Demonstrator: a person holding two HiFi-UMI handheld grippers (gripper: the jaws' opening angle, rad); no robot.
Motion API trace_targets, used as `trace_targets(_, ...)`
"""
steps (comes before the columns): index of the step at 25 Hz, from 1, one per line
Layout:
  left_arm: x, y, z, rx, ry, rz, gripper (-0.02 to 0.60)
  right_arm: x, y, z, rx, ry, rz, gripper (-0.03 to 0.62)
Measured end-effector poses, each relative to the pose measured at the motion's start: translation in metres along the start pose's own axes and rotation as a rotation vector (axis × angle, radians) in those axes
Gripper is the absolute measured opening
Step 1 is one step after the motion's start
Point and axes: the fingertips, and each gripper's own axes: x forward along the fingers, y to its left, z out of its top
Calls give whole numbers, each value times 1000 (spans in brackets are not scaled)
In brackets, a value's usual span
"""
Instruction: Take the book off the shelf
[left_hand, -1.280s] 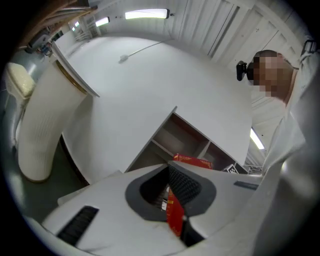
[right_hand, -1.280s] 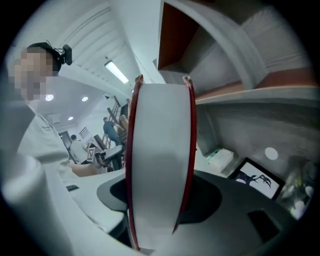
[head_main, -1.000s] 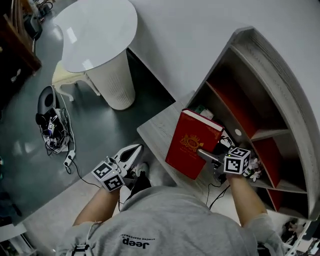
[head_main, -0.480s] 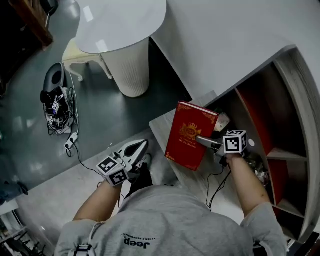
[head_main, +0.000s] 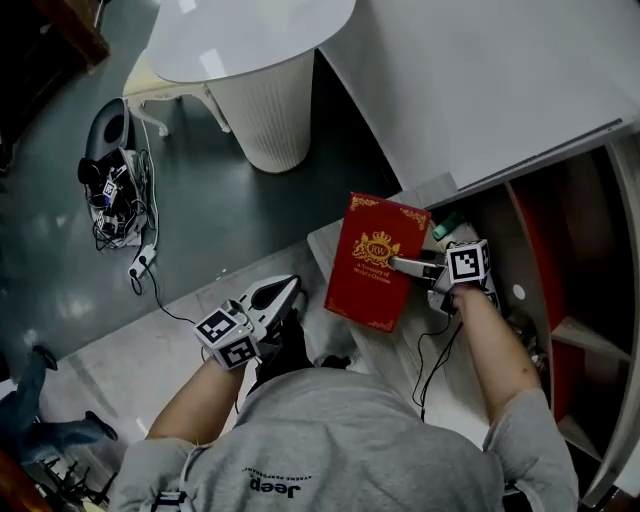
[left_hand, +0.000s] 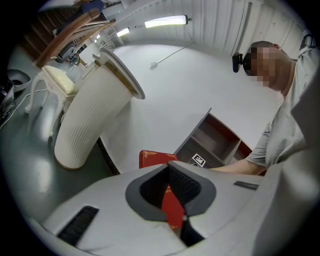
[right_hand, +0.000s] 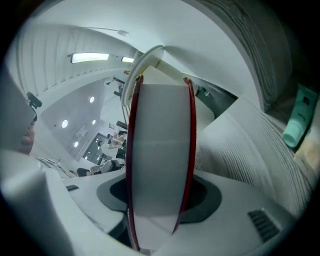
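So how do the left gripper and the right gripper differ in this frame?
The right gripper is clamped across the covers of the red, gold-crested hardcover book. The left gripper has its jaw tips together on nothing. The right gripper reaches out beside the grey shelf unit, while the left gripper sits apart from the book, closer to the person's body. Both carry a black-and-white marker cube.

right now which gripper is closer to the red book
Right. The right gripper is clamped on the red book at its page edge. The left gripper is apart from it, lower left in the head view, holding nothing.
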Motion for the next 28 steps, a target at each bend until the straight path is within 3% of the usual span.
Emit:
trace_targets(6,-5,12,-9,-31,6,6,28,12,-28,5,-2,11,-19,247)
trace_targets(11,-9,26,-18,-55,17,24,28,15,-57,-6,243,-34,-37,247)
trace_targets(17,-10,33,-22,-71,22,30,28,18,-67,-10,307,-48,-15,259)
trace_targets(28,-4,30,-30,-95,45,5,28,21,-74,-15,357,-54,-96,275)
